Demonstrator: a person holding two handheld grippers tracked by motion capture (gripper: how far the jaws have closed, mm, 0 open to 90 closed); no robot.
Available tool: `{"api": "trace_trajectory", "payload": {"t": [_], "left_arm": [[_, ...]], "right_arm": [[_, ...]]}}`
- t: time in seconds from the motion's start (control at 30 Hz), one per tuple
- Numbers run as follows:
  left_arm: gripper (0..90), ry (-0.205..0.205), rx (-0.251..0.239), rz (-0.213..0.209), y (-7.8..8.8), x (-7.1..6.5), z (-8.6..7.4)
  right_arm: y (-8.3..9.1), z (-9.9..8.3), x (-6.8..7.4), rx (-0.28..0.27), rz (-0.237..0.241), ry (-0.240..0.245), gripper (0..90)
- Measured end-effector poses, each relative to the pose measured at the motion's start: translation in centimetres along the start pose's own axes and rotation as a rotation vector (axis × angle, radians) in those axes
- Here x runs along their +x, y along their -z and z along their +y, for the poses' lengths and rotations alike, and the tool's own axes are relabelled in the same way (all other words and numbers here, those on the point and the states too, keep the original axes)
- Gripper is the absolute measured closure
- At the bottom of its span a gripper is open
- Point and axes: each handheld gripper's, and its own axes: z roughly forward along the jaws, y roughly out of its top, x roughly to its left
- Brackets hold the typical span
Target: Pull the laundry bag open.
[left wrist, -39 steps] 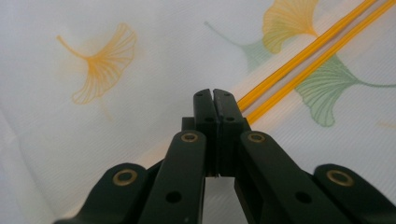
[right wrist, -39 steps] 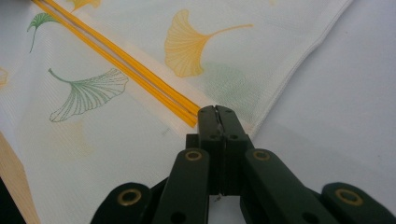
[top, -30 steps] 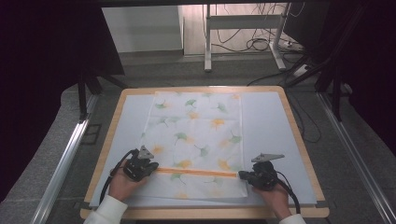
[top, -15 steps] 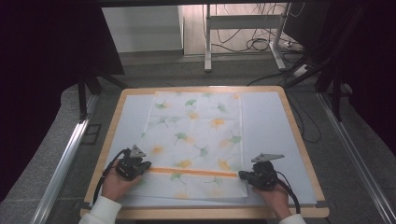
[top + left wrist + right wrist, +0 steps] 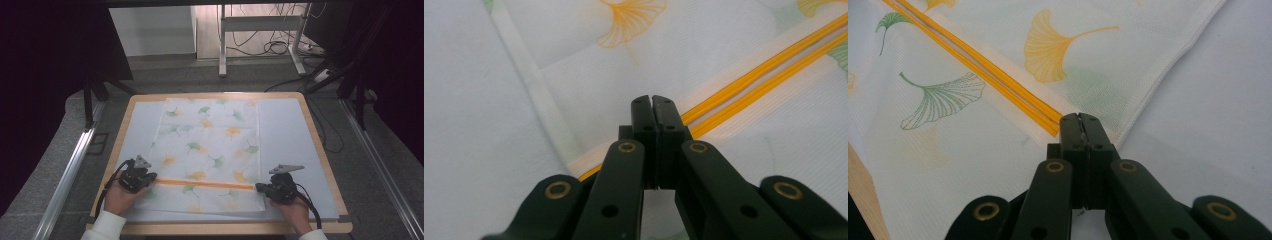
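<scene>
High view: a white cloth [image 5: 207,155] printed with ginkgo leaves lies flat on the pale mat of the wooden table [image 5: 330,165], its near part crossed by an orange stripe [image 5: 205,183]. The left gripper [image 5: 148,179] sits at the stripe's left end, the right gripper [image 5: 261,188] at its right end, each in a hand coming from the bottom edge. Judgement: the cloth looks spread and both ends of the stripe line are taken up; the fold or pull itself is not yet done, since no part of the cloth is lifted or doubled over. Left gripper view: jaws clenched together over the cloth's edge by the orange stripe [image 5: 754,82]; whether fabric is pinched between them or they only press down on it cannot be told, the tips hide the contact. Right gripper view: jaws likewise closed tight at the end of the stripe [image 5: 998,80], near the cloth's hem [image 5: 1168,70]; the contact is again covered by the tips.
</scene>
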Motion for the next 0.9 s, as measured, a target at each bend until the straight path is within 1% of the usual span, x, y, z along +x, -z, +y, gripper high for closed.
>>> {"api": "trace_trajectory", "payload": {"t": [0.27,0.33,0.47,0.73,0.83,0.9], "left_arm": [[90.0,0.019,0.000,0.018,0.4,0.7,-0.5],[90.0,0.016,0.000,0.018,0.4,0.8,-0.6],[90.0,0.016,0.004,0.032,0.5,0.9,-0.7],[90.0,0.045,-0.006,0.041,1.0,1.9,-1.4],[90.0,0.063,-0.019,0.032,1.0,2.1,-1.6],[90.0,0.061,-0.015,0.036,1.1,2.2,-1.6]], "right_arm": [[0.0,0.0,0.0,0.000,0.000,0.002,89.7],[0.0,0.0,0.0,-0.002,-0.002,0.001,89.7],[0.0,0.0,0.0,-0.001,-0.002,0.002,89.7],[0.0,0.0,0.0,-0.002,-0.002,0.004,89.7],[0.0,0.0,0.0,-0.001,-0.002,0.002,89.7],[0.0,0.0,0.1,-0.002,-0.004,0.002,89.7]]}}
